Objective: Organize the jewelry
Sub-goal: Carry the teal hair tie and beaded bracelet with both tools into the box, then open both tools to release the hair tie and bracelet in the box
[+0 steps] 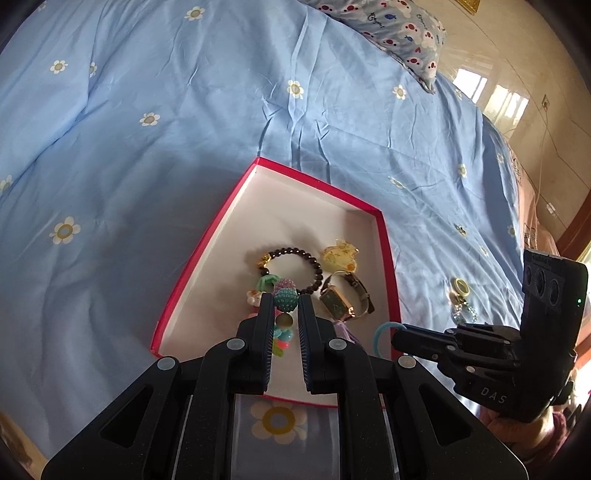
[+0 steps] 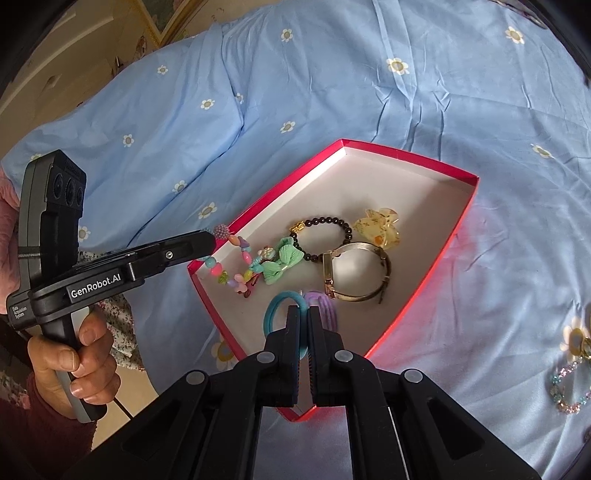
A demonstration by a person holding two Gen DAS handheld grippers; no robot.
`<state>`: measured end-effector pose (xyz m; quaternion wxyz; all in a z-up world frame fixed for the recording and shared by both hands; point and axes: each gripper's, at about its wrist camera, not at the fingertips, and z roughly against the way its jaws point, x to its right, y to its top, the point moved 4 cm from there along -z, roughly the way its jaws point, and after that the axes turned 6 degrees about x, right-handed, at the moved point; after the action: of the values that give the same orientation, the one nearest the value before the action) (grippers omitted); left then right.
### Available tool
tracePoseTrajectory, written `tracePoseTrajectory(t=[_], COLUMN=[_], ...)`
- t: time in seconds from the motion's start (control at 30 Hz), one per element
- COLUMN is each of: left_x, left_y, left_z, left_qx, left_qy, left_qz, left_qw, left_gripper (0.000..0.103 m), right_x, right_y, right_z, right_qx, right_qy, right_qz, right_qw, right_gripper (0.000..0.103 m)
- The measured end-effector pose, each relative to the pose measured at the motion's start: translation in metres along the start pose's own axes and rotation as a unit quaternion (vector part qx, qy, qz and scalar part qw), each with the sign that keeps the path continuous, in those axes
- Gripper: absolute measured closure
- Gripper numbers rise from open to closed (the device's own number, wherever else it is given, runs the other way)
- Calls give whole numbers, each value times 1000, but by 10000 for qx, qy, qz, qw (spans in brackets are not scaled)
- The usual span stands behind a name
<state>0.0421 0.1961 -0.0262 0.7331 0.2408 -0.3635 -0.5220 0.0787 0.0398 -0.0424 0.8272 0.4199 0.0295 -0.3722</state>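
A red box with a white inside (image 1: 386,243) (image 2: 466,218) lies on the bed. In it are a dark bead bracelet (image 1: 295,254) (image 2: 325,221), a gold watch (image 1: 341,299) (image 2: 356,273), a yellow hair clip (image 1: 340,254) (image 2: 380,227) and a green bow (image 2: 280,264). My left gripper (image 1: 284,299) is shut on a colourful bead string (image 1: 285,295) (image 2: 236,258) over the box's near left corner. My right gripper (image 2: 303,310) (image 1: 397,338) is shut on a teal hair tie (image 2: 275,306) (image 1: 380,332) above the box's near edge. A purple hair tie (image 2: 327,306) lies under it.
A sparkly bead bracelet with a ring charm (image 2: 572,380) (image 1: 461,299) lies on the blue flowered sheet (image 1: 184,147) (image 2: 369,74) right of the box. A patterned pillow (image 1: 399,26) sits at the far right. The bed edge and floor (image 1: 517,92) are to the right.
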Motion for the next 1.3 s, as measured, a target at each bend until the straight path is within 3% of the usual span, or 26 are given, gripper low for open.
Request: tracePoseTrajectory(t=[0.33, 0.63, 1.0, 1.3], left_x=[-31, -39, -39, -32], left_y=[-8, -16, -18, -14], left_z=[-30, -40, -41, -32], left_qx=[-271, -433, -496, -412], left_qy=[289, 297, 310, 314], left_qz=[160, 266, 292, 253], left_qw=[9991, 9983, 9979, 9983], left_gripper=[92, 92, 91, 84], right_x=[10, 15, 16, 18], right_y=[-7, -11, -9, -10], right_z=[-29, -41, -42, -31], right_qx=[-273, -453, -431, -314], right_qy=[-131, -153, -103, -78], right_qz=[-52, -78, -170, -256], right_qw=[9995, 9988, 9989, 9991], right_gripper=[100, 98, 94, 89])
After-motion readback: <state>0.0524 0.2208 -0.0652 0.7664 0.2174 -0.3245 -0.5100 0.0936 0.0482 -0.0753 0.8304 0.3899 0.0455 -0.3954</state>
